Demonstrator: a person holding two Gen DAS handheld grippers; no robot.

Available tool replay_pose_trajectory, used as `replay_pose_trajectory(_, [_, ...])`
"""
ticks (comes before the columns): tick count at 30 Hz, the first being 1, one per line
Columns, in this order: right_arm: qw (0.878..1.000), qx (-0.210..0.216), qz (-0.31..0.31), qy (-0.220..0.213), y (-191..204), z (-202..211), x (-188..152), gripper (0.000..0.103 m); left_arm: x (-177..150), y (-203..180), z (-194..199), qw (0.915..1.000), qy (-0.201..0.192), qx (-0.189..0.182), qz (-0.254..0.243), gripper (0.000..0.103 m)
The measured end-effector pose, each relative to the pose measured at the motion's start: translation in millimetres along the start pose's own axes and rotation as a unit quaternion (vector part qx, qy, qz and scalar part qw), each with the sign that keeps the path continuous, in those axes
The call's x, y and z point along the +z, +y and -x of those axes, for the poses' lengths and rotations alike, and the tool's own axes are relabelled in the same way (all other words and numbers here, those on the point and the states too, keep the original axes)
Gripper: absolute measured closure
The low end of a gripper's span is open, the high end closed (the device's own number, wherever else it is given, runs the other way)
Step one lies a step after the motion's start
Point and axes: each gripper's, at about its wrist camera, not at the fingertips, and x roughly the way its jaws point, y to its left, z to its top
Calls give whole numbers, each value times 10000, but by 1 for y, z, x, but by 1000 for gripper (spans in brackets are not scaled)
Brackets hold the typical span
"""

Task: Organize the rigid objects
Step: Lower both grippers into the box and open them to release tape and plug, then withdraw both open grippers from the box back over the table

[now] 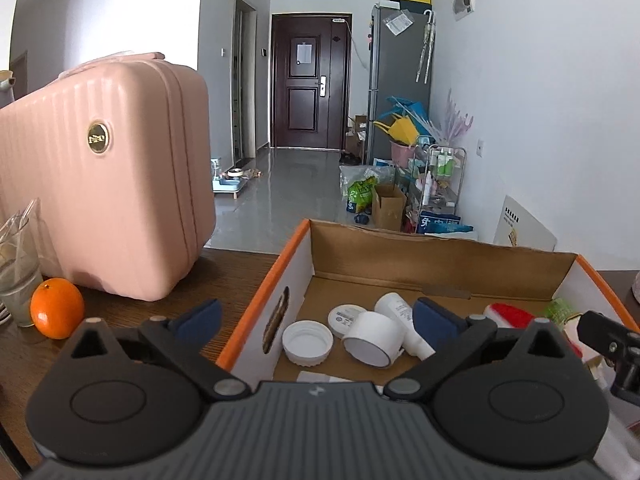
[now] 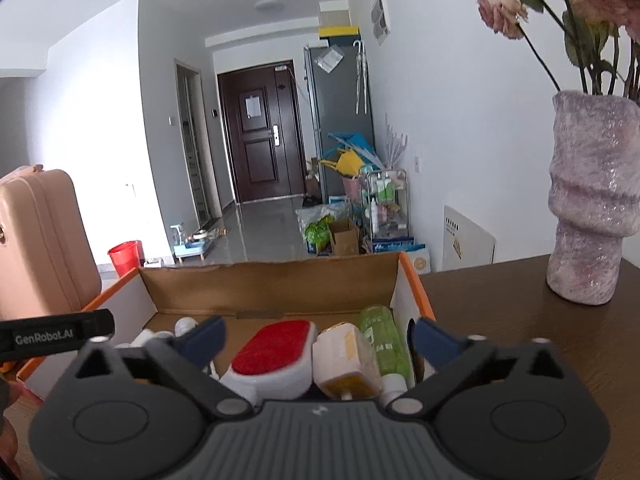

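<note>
Cardboard forms the open box on the dark wooden tabletop; it has an orange rim and white outer walls, and the task's rigid objects lie loose on its floor. At the left end are a white cap, a white jar on its side and a white bottle, all touching or nearly so. At the right end a red-and-white brush, a yellowish bottle and a green bottle lie packed side by side. The left gripper hovers over the box's left wall with its jaws wide apart and empty; the right gripper hovers over the right end, jaws likewise apart, gripping nothing. Probable faults: the jar would likely roll if nudged (it rests on its curved wall); a descending jaw could catch the rim and shift the box; the two grippers work close together and could collide. An orange and a pink case stand outside the box, to its left.
</note>
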Motion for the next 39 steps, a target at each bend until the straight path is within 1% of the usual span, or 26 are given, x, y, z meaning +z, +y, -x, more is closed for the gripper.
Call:
replay_pose_trajectory(7, [10000,-50,25,-4,1,0,1,0,0,3,4,10000,17,-9,-19,0])
replay_pose_trajectory(12, [9998,-162,115,-75,4,14,3,0,0,4,23,9998,-142,-62,-98,0])
replay_pose_trajectory(17, [9995,-165,158,-200,4,36,3,0,-6,9,44,9996,-218,-120,-102,0])
replay_pose_trajectory(23, [9990,-84,252,-353,5,74,1,0,-20,18,81,9989,-365,-191,-203,0])
replay_pose_trajectory(28, [9988,3,258,-425,7,111,-6,0,-31,29,114,9985,-389,-266,-261,0])
replay_pose_trajectory(34, [9983,98,355,-449,15,159,-19,0,-49,43,169,9976,-518,-327,-330,0])
replay_pose_trajectory(39, [9978,155,357,-542,21,208,-30,0,-64,55,216,9967,-606,-399,-370,0])
